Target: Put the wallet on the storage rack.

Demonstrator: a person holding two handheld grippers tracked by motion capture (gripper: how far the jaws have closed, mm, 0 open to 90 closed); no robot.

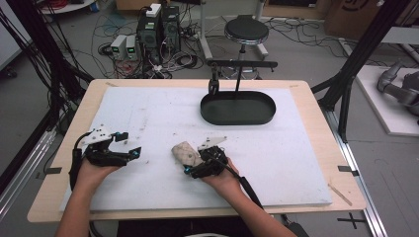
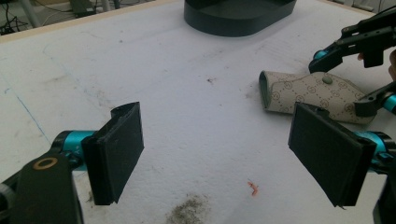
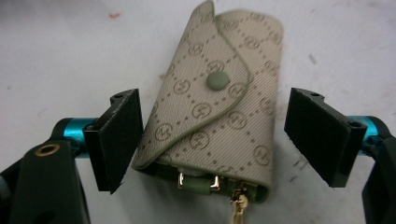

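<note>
High view showed your table (image 1: 306, 94), a pale wooden top with a white foam mat (image 1: 163, 113) laid over most of it. At the far side of the mat, a little right of centre, sat a black oval tray (image 1: 237, 108), with a small black stand (image 1: 241, 64) rising just behind it. Your two hands came in from the near edge, well apart from each other. Your left gripper (image 1: 129, 144) rested on the mat at the near left, its jaws spread wide with nothing between them; in the left gripper view the pads (image 2: 116, 151) stood apart over bare mat, and the pouch lay off to the right of them. Your right gripper (image 1: 193, 163) was near the centre of the mat, at the near end of a small beige patterned pouch (image 1: 185, 152). In the right gripper view the pouch (image 3: 224, 112) lay flat between the open jaws, its flap snapped shut with a green stud (image 3: 217, 80); the left pad was close against its edge, perhaps touching, while the right pad stood clear of it. A gold clasp (image 3: 198, 183) and a bit of gold chain showed at the pouch's near end. The far end of the pouch pointed away from your hand.
</note>
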